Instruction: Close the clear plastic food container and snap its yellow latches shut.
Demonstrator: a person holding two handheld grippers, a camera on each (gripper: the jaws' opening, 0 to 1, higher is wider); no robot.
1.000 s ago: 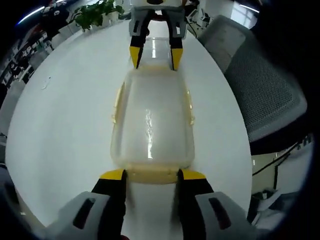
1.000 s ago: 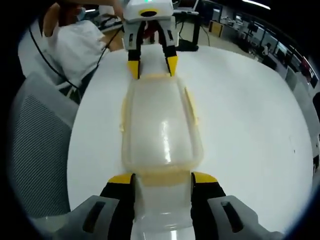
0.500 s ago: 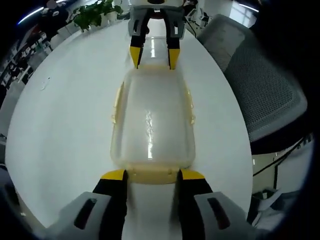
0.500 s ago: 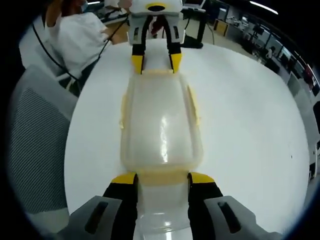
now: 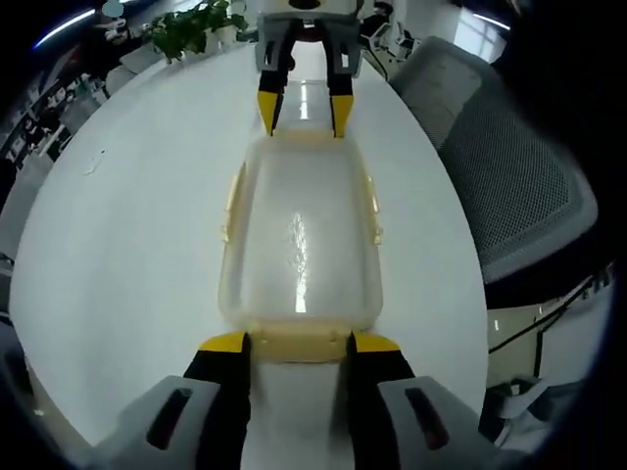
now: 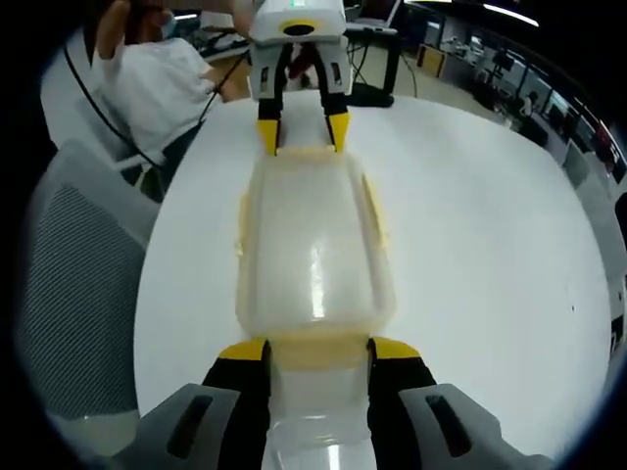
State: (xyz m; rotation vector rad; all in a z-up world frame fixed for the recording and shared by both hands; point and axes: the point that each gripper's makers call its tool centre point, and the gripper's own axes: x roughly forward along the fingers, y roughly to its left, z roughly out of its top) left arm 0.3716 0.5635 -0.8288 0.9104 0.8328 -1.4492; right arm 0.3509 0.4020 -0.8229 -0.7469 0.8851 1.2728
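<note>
- Judging by how things lie, the lid already sits on the clear container, which rests lengthwise in the middle of the white round table; closing looks done, latching is what remains.
- In the left gripper view, the left gripper comes in from 6 o'clock, its yellow-tipped jaws apart, one at each corner of the near end latch; they touch or nearly touch it, but I cannot tell whether they press it.
- At 12 o'clock in that view, the right gripper mirrors this, jaws spread across the far end of the container.
- In the right gripper view, the right gripper's own jaws stand apart at 6 o'clock astride the near end latch, with the left gripper at 12 o'clock over the far latch.
- Side latches at 9 and 3 o'clock of the container appear to stand slightly out from the wall, so I judge them not yet snapped; this is hard to read through the clear plastic.
- Left to do, as I judge it: push both end latches down, then the two side ones.
- A grey mesh chair stands just beside the table at 3 o'clock.
</note>
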